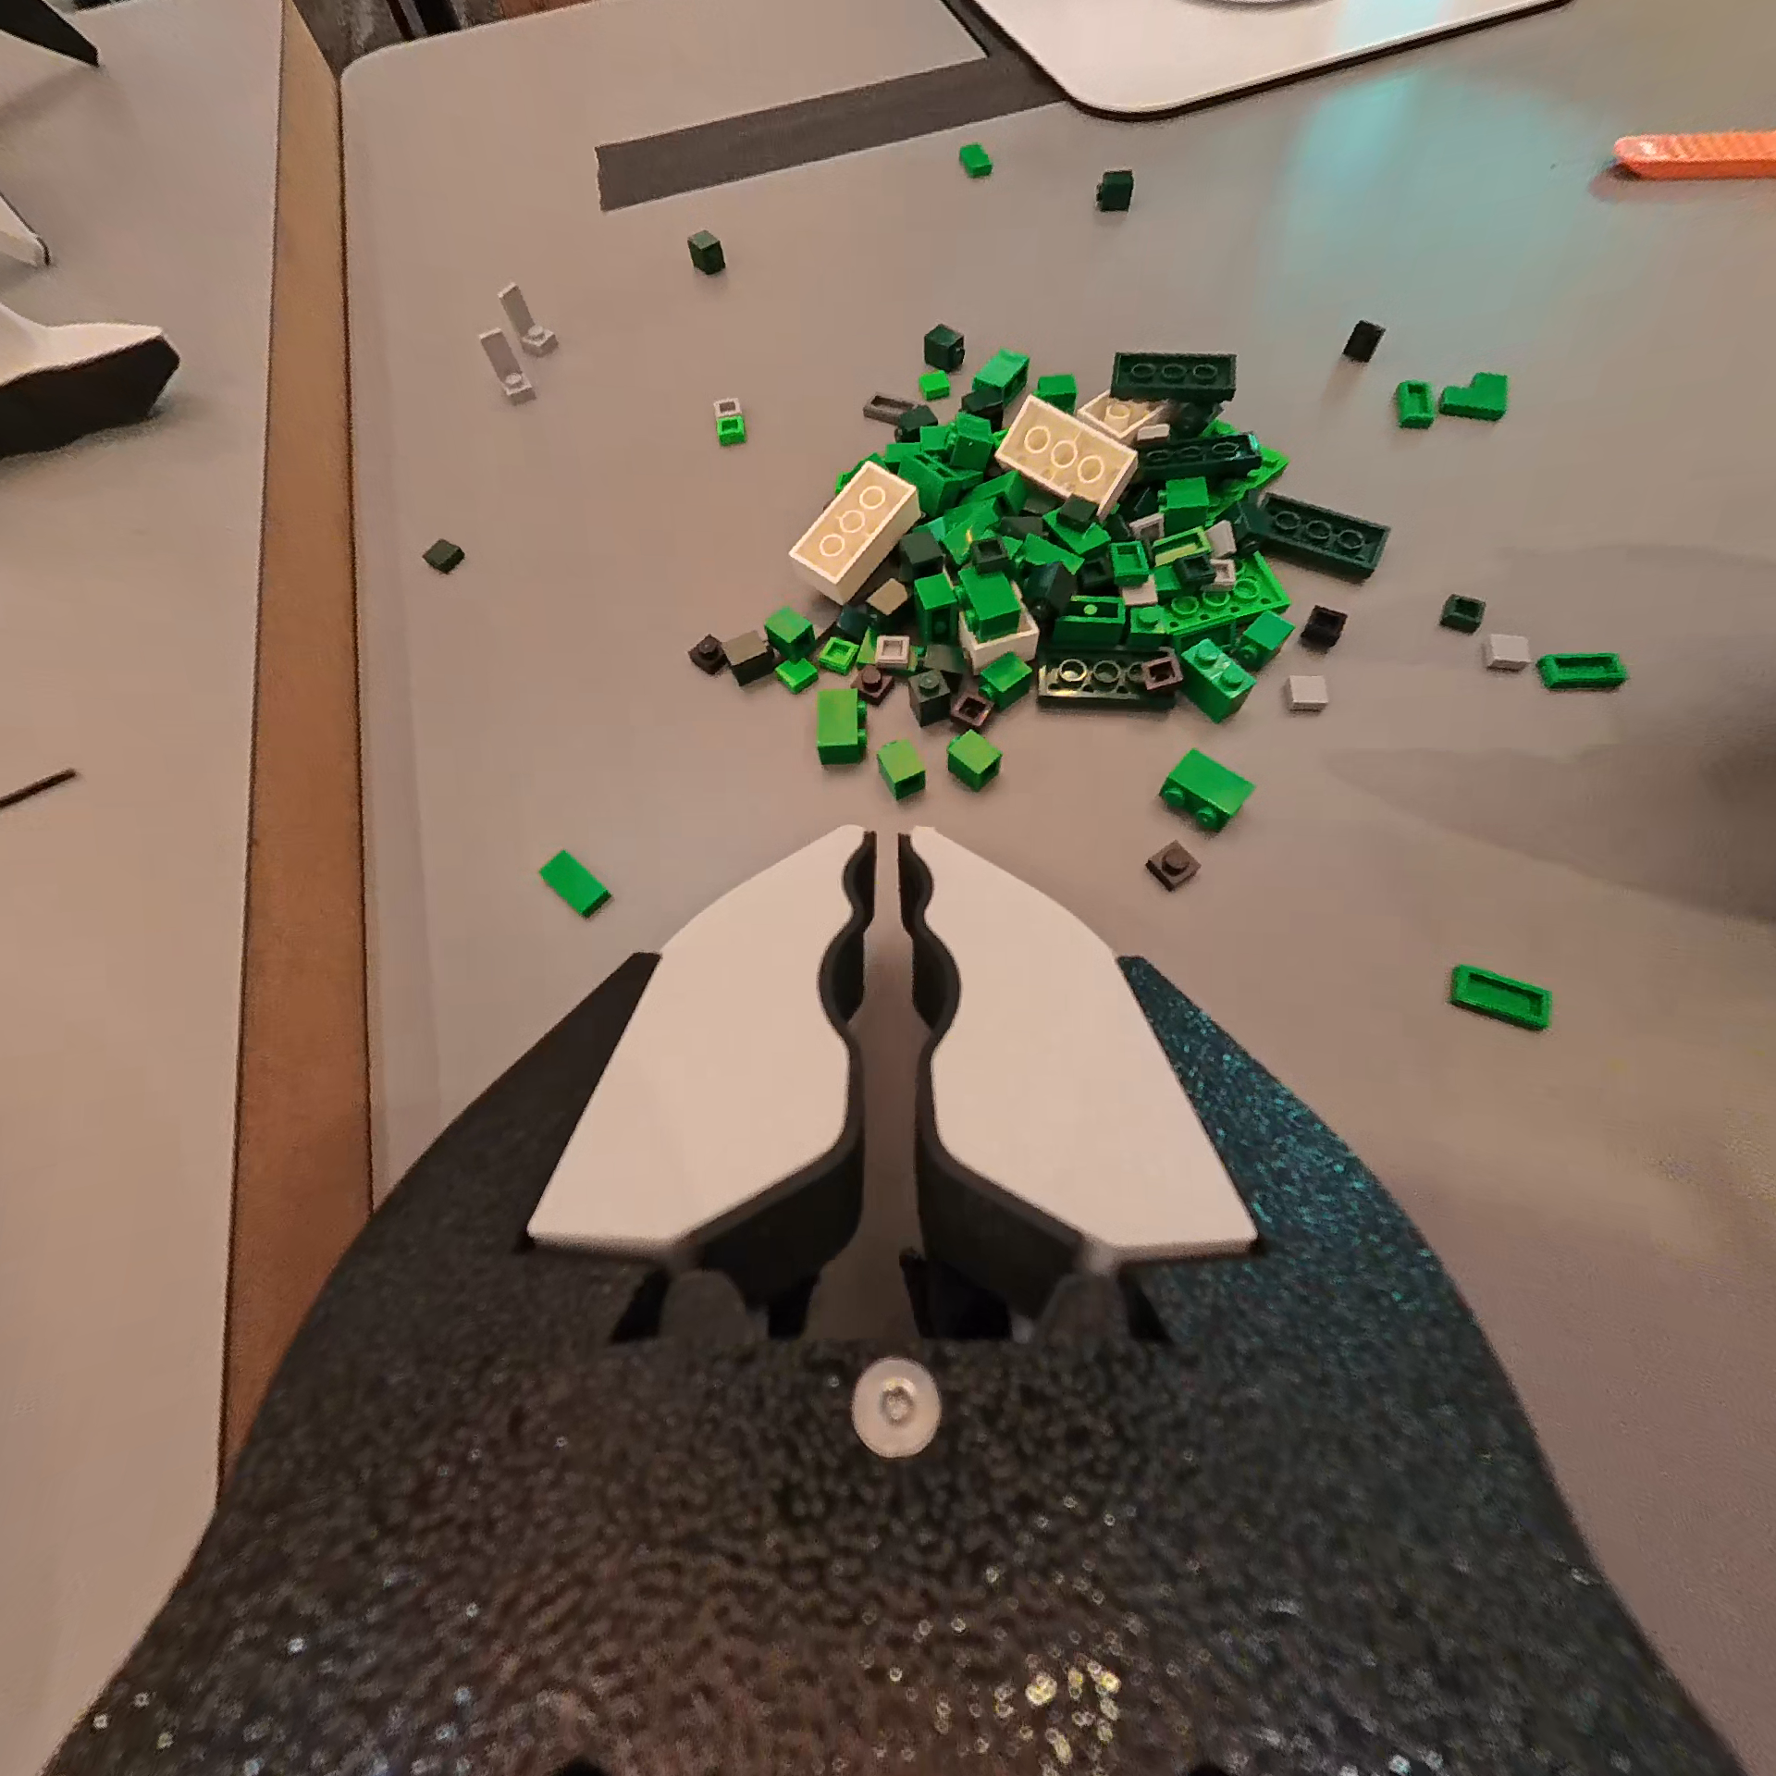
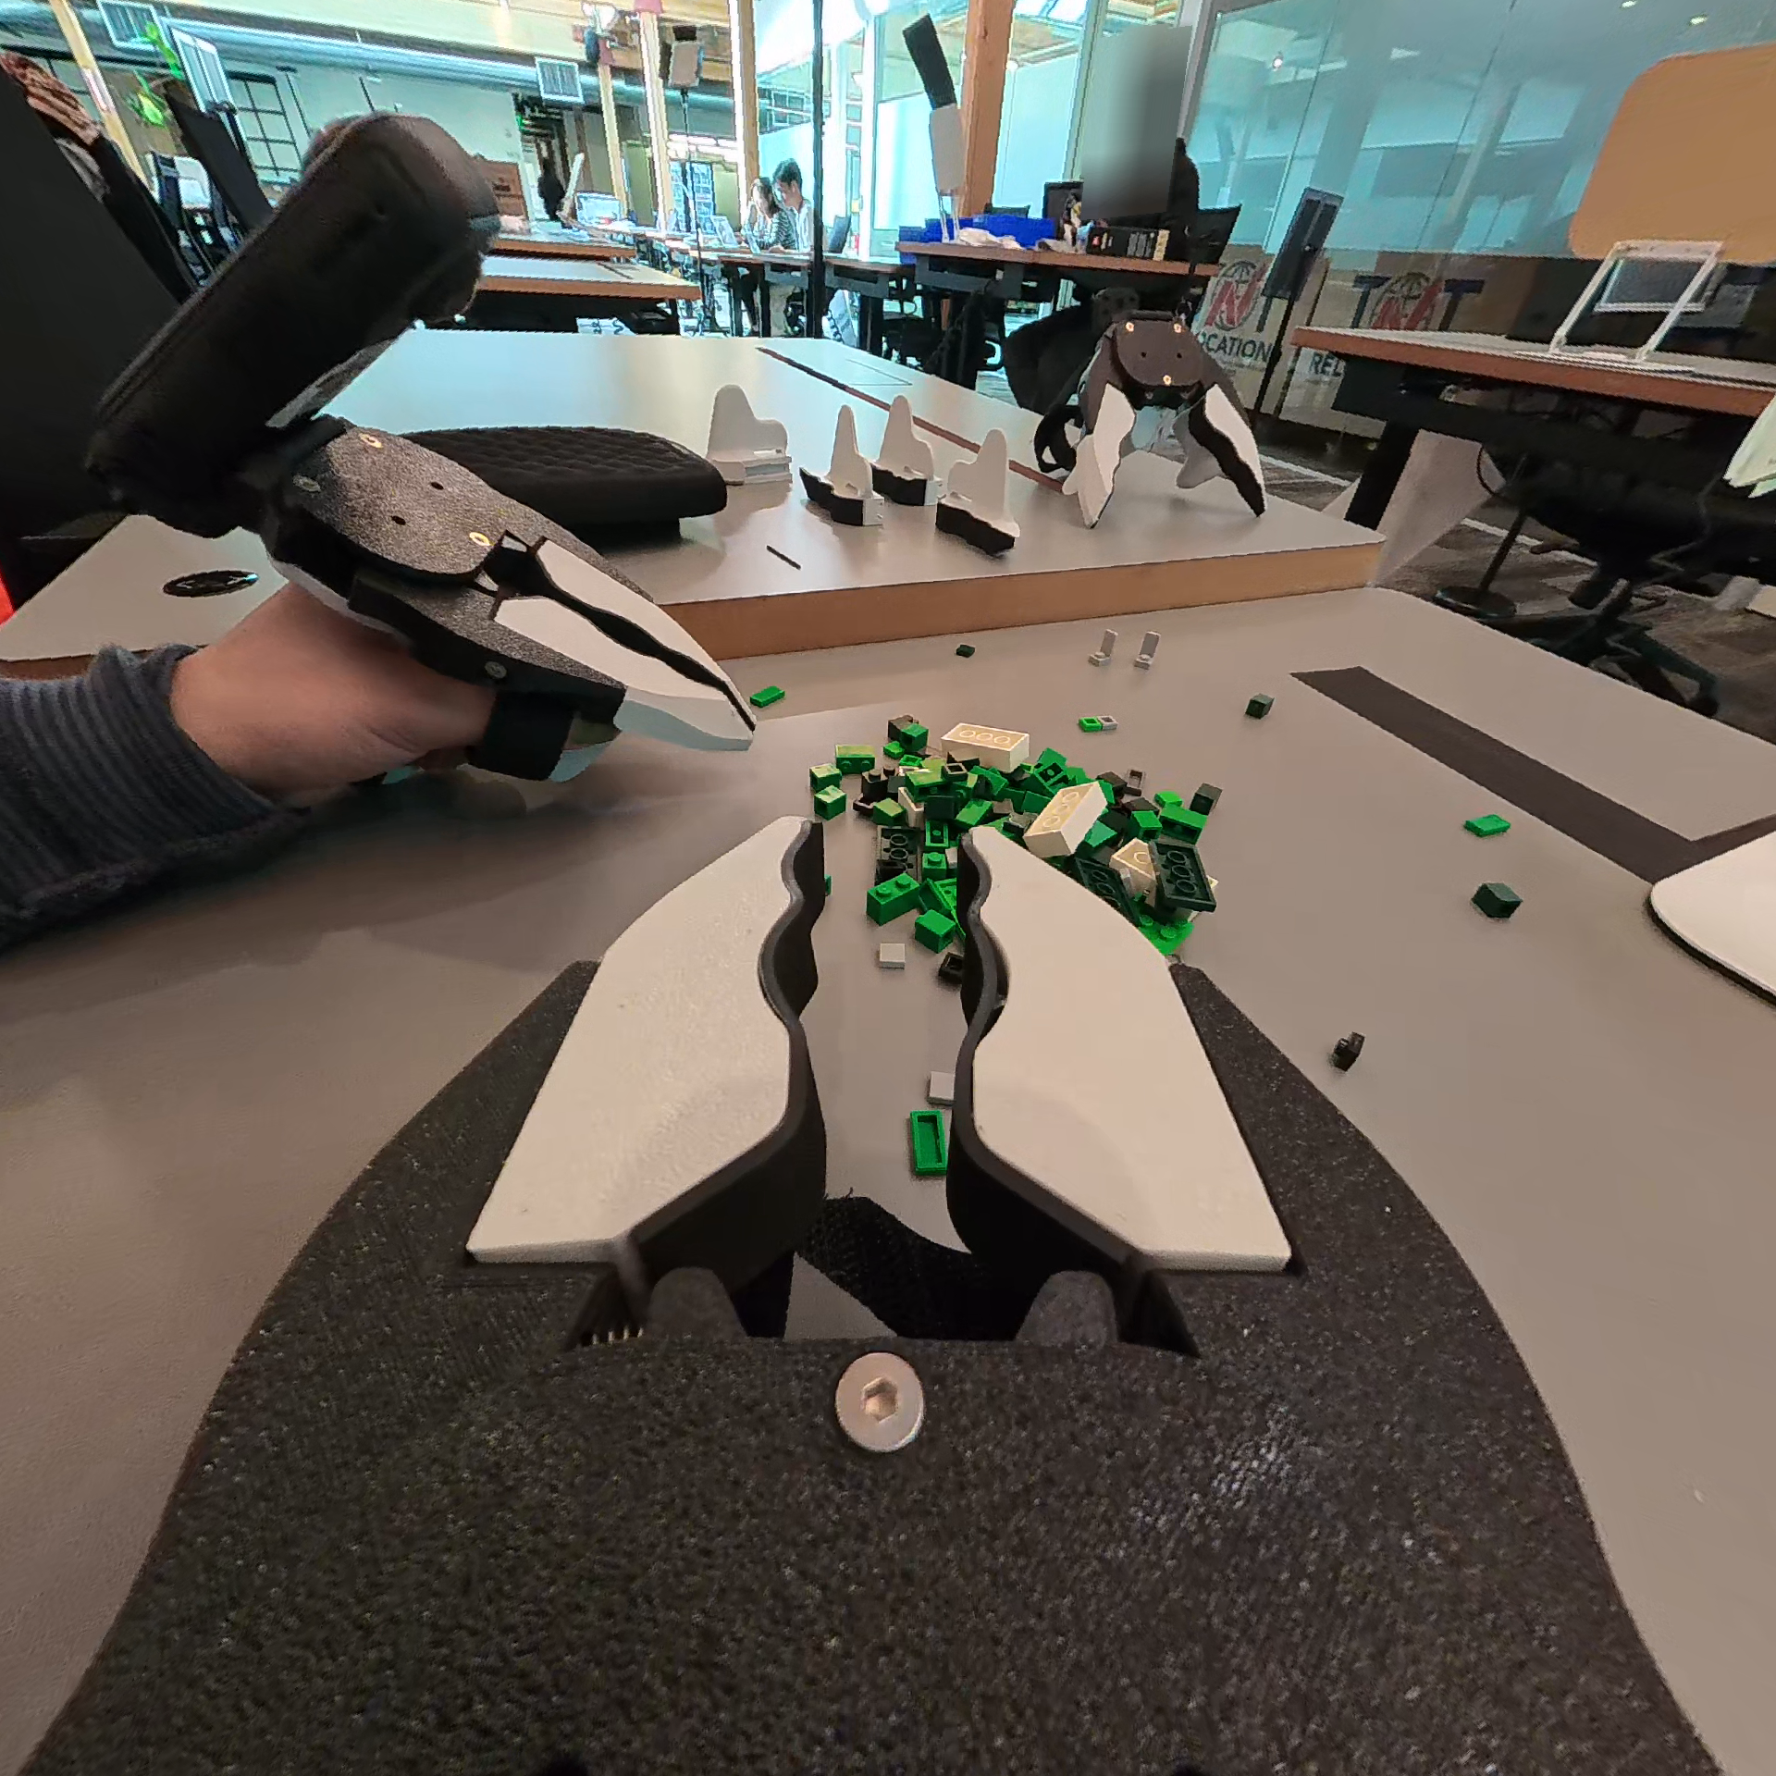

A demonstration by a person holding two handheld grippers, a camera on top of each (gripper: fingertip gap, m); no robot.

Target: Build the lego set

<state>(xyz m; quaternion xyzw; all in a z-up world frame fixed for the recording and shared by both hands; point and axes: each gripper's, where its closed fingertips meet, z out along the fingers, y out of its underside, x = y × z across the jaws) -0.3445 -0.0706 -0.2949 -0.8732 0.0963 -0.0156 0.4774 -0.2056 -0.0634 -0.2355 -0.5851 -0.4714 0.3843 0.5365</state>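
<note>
Since every piece lies loose on the grey table [image 1: 1442,1249], the build looks unstarted; all assembly is left. Brick pile [image 1: 1048,548] sits mid-table, strays scattered around it. Left gripper [image 1: 887,834] hovers just short of the pile, jaws nearly together, holding nothing. Right gripper [image 2: 894,846] at the pile's near edge, jaws apart, empty. Nearest stray: small green plate [image 1: 574,882].

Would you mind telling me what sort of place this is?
Probably an open-plan office or lab: rows of desks, office chairs, glass partitions, and spare grippers on the next table.
</note>
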